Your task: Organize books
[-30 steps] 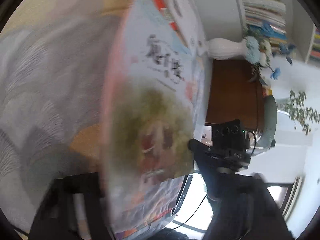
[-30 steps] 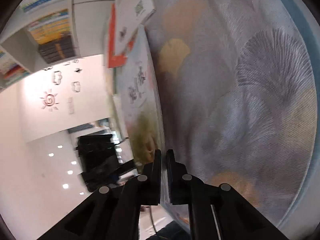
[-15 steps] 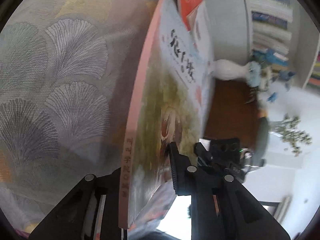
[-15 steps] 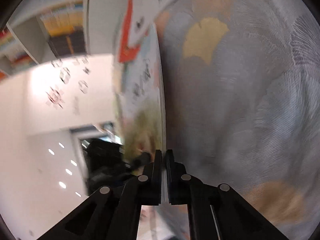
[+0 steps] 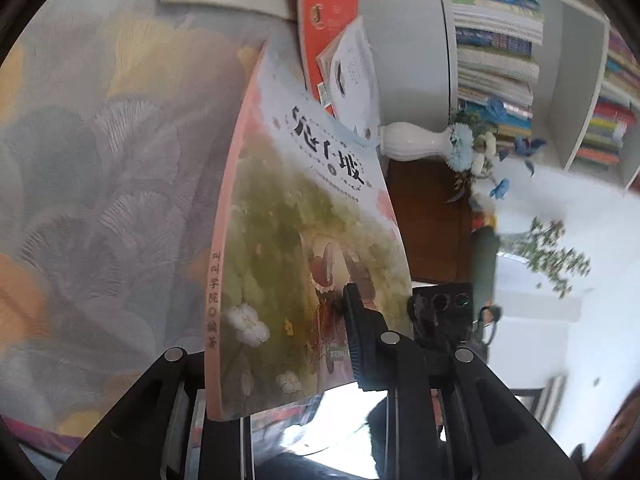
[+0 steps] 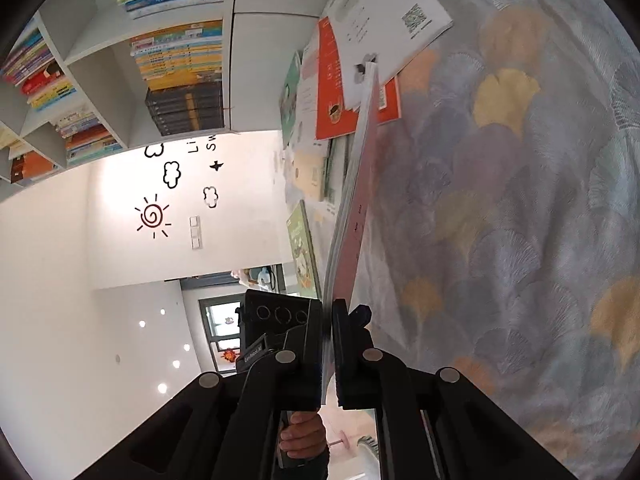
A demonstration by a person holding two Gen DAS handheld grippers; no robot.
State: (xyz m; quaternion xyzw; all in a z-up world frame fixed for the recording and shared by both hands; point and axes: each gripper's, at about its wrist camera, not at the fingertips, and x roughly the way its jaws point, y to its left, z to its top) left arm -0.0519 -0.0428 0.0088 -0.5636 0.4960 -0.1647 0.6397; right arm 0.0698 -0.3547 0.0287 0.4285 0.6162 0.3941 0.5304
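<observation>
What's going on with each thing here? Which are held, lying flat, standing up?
Pink-spined picture book: lifted on edge above the cloth, held at its lower end.
Right gripper: shut on the book's edge.
Left gripper: fingers either side of the book, grip unclear.
Orange book: lying flat, partly under a white book.
Green book: lying flat on the cloth.
Vase: upright, holding flowers.
Shelves: filled with stacked books.

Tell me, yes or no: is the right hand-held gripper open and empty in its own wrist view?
No. The right hand-held gripper is shut on the picture book, whose thin edge runs between its two black fingers.
</observation>
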